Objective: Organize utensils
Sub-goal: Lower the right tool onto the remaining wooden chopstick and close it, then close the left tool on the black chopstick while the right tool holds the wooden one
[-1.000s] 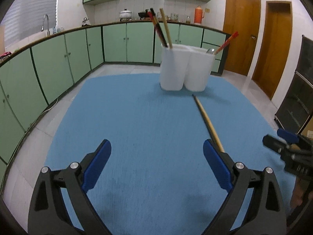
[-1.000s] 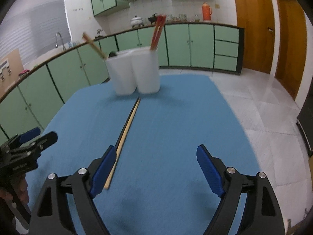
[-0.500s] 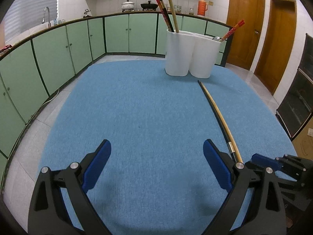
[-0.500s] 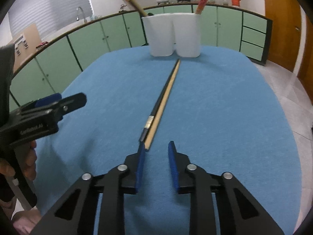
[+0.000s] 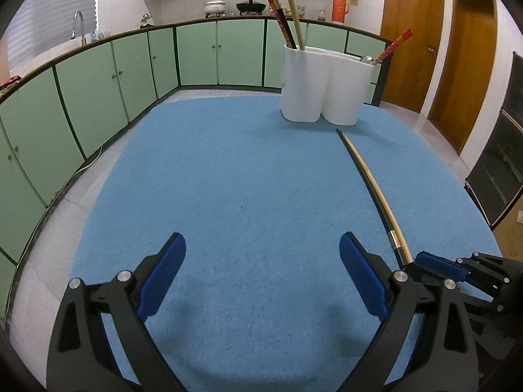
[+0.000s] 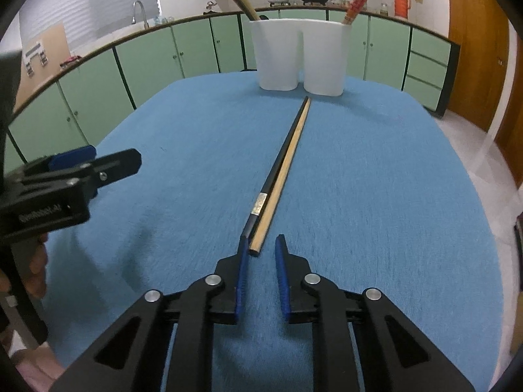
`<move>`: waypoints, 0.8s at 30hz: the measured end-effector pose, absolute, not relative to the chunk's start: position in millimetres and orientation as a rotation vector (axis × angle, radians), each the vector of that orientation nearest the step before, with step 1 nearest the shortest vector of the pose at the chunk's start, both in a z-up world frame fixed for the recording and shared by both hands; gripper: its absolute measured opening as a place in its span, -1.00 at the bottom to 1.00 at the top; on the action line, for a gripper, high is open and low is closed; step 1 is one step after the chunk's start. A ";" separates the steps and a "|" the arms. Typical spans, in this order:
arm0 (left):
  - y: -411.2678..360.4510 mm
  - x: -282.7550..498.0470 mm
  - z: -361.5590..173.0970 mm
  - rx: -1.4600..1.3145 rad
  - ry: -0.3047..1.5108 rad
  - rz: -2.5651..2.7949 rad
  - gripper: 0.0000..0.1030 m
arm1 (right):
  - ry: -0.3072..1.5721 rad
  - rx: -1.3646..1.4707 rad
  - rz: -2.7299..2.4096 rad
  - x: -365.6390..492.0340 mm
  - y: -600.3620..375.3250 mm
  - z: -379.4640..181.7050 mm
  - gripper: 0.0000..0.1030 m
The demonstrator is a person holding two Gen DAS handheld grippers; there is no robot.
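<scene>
A: Which step is in hand?

B: The pick-up, by the look of it. At the bottom of the right wrist view the right gripper (image 6: 261,245) has its fingers (image 6: 242,261) closing, and the near ends of the two chopsticks (image 6: 278,183) sit at the tips. The left finger is against the black stick; the right finger still shows a gap beside the wooden one, so nothing is pinched yet.

A: And the other gripper?

B: The left gripper (image 5: 261,261), at the bottom of its own view, has its fingers spread wide over bare blue desk (image 5: 228,179), with nothing between them. It hangs at the left edge of the right wrist view, well apart from the sticks.

A: Where do the sticks lie?

B: Side by side on the desk, running from the fingertips up the middle of the frame. Their far tips end just short of the white holder (image 6: 300,55), which stands at the top centre with other chopsticks already leaning in both compartments.

A: What does the next move call for?

B: Probably finishing the squeeze so both sticks are caught together, not just one. Then a lift, tipping them upright, and a drop into one compartment, likely without knocking the holder.
</scene>
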State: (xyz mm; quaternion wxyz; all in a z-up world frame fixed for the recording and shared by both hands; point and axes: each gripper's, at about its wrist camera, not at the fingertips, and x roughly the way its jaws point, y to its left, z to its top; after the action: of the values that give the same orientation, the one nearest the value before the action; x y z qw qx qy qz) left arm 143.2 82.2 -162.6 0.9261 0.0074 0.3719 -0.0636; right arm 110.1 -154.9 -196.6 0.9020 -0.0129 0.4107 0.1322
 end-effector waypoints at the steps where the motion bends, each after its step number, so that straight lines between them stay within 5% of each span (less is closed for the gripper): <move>1: 82.4 143.1 -162.6 0.014 0.763 -0.131 0.79 | 0.840 -0.048 0.265 109.2 -151.9 -197.1 -0.72; 4: 80.6 143.0 -163.0 0.017 0.762 -0.135 0.79 | 0.835 -0.058 0.260 111.6 -151.5 -196.7 -0.84; 24: 72.8 142.8 -163.7 0.024 0.769 -0.153 0.79 | 0.837 0.078 0.201 114.3 -191.3 -200.7 -0.82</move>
State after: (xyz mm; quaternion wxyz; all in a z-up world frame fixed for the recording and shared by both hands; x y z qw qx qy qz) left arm 142.8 72.8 -163.7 0.9241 0.0116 0.3746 -0.0747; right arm 114.3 -191.3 -200.7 0.9080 0.0380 0.4057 0.0973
